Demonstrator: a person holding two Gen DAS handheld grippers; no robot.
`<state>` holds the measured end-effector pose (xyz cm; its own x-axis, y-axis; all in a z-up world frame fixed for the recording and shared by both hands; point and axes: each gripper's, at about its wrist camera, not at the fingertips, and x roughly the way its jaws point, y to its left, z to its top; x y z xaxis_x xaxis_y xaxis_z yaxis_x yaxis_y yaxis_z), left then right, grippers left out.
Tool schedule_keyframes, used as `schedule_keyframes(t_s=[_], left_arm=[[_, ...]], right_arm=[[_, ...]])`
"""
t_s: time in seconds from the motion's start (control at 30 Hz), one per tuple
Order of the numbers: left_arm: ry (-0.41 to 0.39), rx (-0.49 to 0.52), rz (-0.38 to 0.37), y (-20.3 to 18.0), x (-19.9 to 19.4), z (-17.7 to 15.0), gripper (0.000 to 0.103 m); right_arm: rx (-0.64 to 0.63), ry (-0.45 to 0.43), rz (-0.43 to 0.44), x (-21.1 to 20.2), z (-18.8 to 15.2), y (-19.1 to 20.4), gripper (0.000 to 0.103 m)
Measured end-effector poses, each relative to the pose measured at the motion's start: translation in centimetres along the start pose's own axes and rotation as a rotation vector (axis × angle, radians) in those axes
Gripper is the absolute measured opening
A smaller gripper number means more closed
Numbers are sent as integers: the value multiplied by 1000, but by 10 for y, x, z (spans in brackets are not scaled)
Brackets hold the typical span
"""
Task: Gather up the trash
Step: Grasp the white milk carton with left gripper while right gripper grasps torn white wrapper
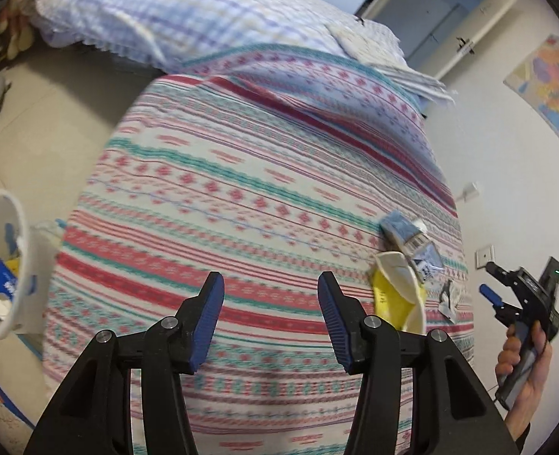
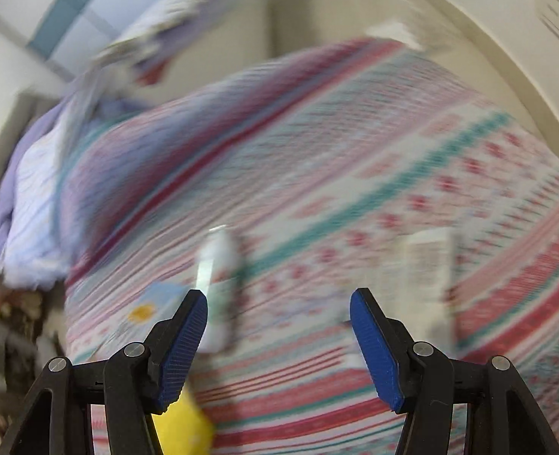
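My left gripper (image 1: pixel 271 318) hangs open and holds nothing above a striped bed sheet (image 1: pixel 241 189). To its right on the sheet lie a yellow and white wrapper (image 1: pixel 397 295), a blue-grey packet (image 1: pixel 408 235) and a small crumpled scrap (image 1: pixel 450 297). At the far right a hand holds my right gripper (image 1: pixel 490 280), which is open. The right wrist view is blurred. There my right gripper (image 2: pixel 279 341) is open over the sheet, with a white bottle-like item (image 2: pixel 218 284), a white packet (image 2: pixel 427 276), a light blue packet (image 2: pixel 154 303) and a yellow piece (image 2: pixel 180 432) near it.
A white bin (image 1: pixel 17 276) with blue and white trash inside stands on the floor left of the bed. A checked quilt (image 1: pixel 165 11) is piled at the bed's far end. A wall with a map (image 1: pixel 548 79) runs along the right.
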<state>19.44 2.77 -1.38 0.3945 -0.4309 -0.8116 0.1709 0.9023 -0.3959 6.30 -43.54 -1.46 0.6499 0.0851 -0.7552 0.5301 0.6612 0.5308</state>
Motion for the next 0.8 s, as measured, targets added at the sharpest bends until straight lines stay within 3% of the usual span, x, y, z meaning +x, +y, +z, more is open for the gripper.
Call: schedule_keyframes(t_s=[0.27, 0.5, 0.57, 0.63, 0.67, 0.8], left_arm=[[-14, 77, -24, -64, 31, 10, 55], [-9, 133, 10, -97, 47, 9, 55], [-31, 148, 22, -110, 48, 6, 55], [-42, 190, 21, -123, 49, 3, 64], [-51, 206, 25, -128, 49, 2, 66], [-77, 247, 33, -145, 49, 0, 68]], right_arm=[[177, 87, -35, 18, -1, -47, 67], [223, 153, -176, 33, -4, -74, 67], [207, 224, -122, 49, -12, -69, 67], [140, 214, -155, 51, -15, -57, 55], [127, 205, -162, 51, -15, -56, 26], [211, 168, -91, 41, -15, -67, 13]])
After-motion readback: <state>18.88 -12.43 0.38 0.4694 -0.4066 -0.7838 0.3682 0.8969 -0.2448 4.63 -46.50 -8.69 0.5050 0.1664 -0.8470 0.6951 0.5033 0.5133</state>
